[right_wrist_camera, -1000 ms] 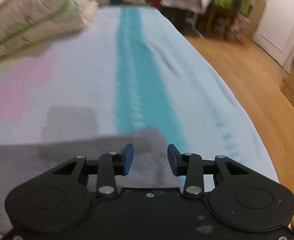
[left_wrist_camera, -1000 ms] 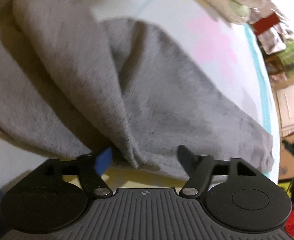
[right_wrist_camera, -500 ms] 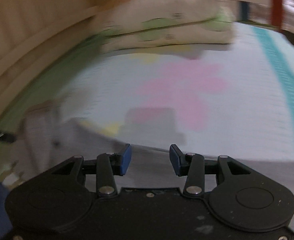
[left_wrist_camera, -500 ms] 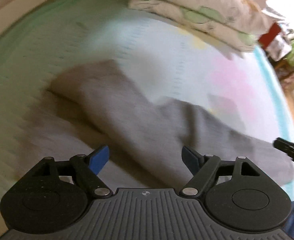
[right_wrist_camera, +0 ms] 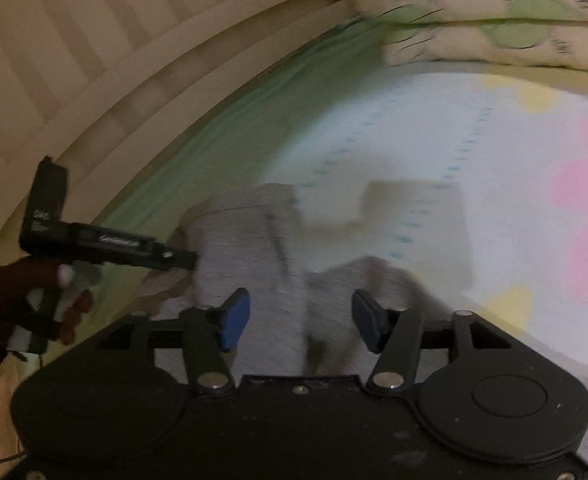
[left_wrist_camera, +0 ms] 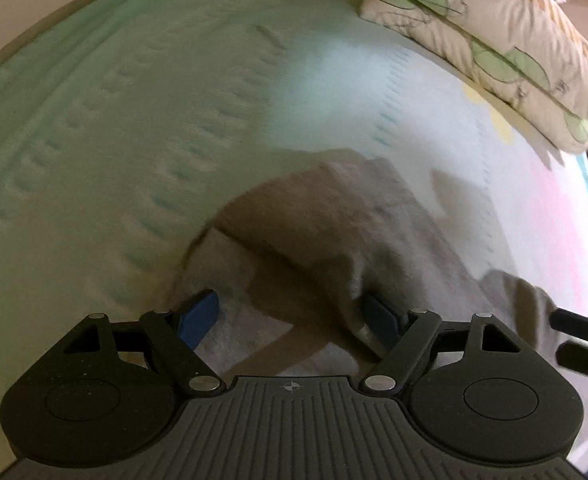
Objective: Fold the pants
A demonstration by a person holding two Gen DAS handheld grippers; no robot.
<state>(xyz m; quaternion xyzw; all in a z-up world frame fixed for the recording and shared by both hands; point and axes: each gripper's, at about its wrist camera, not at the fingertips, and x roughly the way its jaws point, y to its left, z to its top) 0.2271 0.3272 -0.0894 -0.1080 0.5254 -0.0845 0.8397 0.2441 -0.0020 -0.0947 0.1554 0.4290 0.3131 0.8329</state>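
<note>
Both grippers are shown swung since the earlier frames toward the bed's green edge. Left gripper [left_wrist_camera: 290, 316]: jaws wide, nothing gripped. Right gripper [right_wrist_camera: 300, 318]: jaws just opened wide, nothing gripped. Grey pants [left_wrist_camera: 334, 224] are seen bunched beneath both on the bedspread [left_wrist_camera: 134, 120]; pillows [left_wrist_camera: 514, 40] are stacked beyond.

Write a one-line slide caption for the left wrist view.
Open left gripper above folded grey pants on a pastel bedsheet.

Pastel bedsheet [left_wrist_camera: 142, 128], stacked leaf-print pillows [left_wrist_camera: 506, 36], beige slatted headboard [right_wrist_camera: 74, 40], dim light
</note>
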